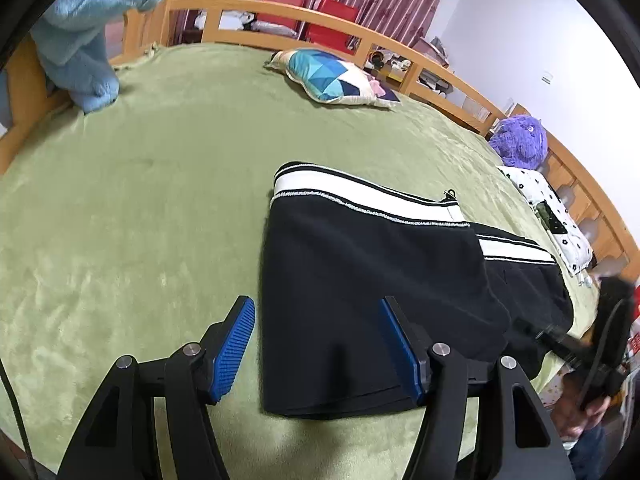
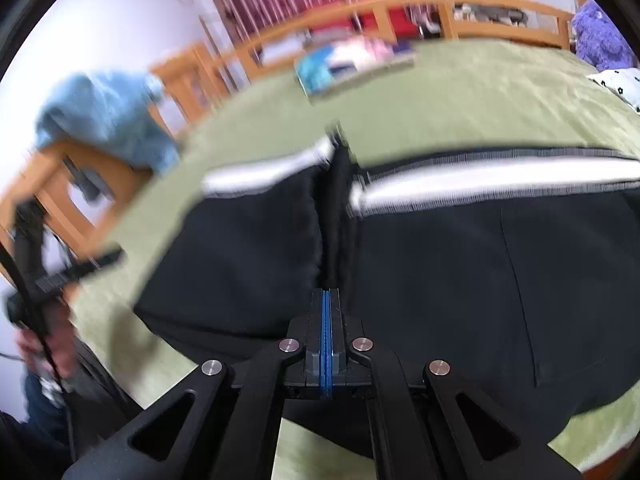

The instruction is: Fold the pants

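Note:
Black pants (image 1: pixel 360 280) with a black-and-white striped waistband (image 1: pixel 360 196) lie folded on the green bed cover (image 1: pixel 140 208). My left gripper (image 1: pixel 316 344) is open above their near left edge, its blue pads either side of the cloth edge without touching it. In the blurred right wrist view my right gripper (image 2: pixel 326 300) is shut on a raised ridge of the pants (image 2: pixel 440 280), and the black fabric bunches up ahead of its fingers. The right gripper also shows at the pants' right edge in the left wrist view (image 1: pixel 532 330).
A patterned cushion (image 1: pixel 336 80) lies at the far side of the bed. A light blue blanket (image 1: pixel 84 40) hangs over the wooden bed rail (image 1: pixel 440 76) at the left. A purple plush toy (image 1: pixel 518 142) and a spotted white pillow (image 1: pixel 556 216) sit at the right.

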Available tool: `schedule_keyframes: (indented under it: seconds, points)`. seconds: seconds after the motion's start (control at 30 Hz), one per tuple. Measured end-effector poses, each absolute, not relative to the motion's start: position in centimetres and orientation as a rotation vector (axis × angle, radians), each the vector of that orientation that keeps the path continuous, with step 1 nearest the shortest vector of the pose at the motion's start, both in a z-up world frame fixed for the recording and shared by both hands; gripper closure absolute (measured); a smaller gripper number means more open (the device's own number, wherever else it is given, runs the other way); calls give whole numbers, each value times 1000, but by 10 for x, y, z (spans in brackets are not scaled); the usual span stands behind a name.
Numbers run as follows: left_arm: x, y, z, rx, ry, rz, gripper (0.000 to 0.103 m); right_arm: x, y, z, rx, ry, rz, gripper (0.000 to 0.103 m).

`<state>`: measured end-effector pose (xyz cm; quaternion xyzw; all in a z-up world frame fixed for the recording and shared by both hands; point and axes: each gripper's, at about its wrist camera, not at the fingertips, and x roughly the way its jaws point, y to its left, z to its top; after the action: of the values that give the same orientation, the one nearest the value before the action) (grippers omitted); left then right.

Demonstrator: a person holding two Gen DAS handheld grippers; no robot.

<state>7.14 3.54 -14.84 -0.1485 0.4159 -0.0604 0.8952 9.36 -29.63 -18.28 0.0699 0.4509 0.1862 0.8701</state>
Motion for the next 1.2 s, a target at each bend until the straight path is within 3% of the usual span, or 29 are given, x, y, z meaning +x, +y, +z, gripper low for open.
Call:
schedule_keyframes:
  seconds: [0.13,0.17,0.2,0.23,0.27,0.6,0.67,0.77,0.9,1.0,1.07,1.1,1.2]
  points:
    - [70,41,-149,-328,860,-126,41,98,-282,-181,115,948,390,99]
    - [70,43,-149,-329,858,-124,41,100,-280,-177,116,935,385,92]
    - [71,44,-150,-332,860,-118,41,104,-279,-175,120,935,383,82]
    - [72,46,-151,-337,864,-114,41,108,-279,-175,122,941,376,52]
    - [72,48,-152,-342,868,-112,41,113,-278,-176,124,943,370,41]
    - [75,51,-158,-370,893,-122,41,152,-269,-230,312,1139,375,43]
    - [75,48,-159,-358,895,-118,41,146,-262,-229,259,1102,371,76]
    - [75,48,-158,-345,891,-109,41,130,-282,-197,341,941,413,85]
    - [75,49,-160,-349,894,-104,41,108,-325,-159,404,816,354,87]
    - [77,46,-162,-347,908,-108,41,104,-336,-177,350,910,292,84]
    - [78,42,-162,-337,906,-117,41,105,-335,-203,358,1028,275,71]
    - [77,40,-161,-331,903,-120,41,106,-330,-213,358,1086,298,71]
    - [76,38,-160,-319,899,-119,41,97,-318,-211,283,1051,308,69]
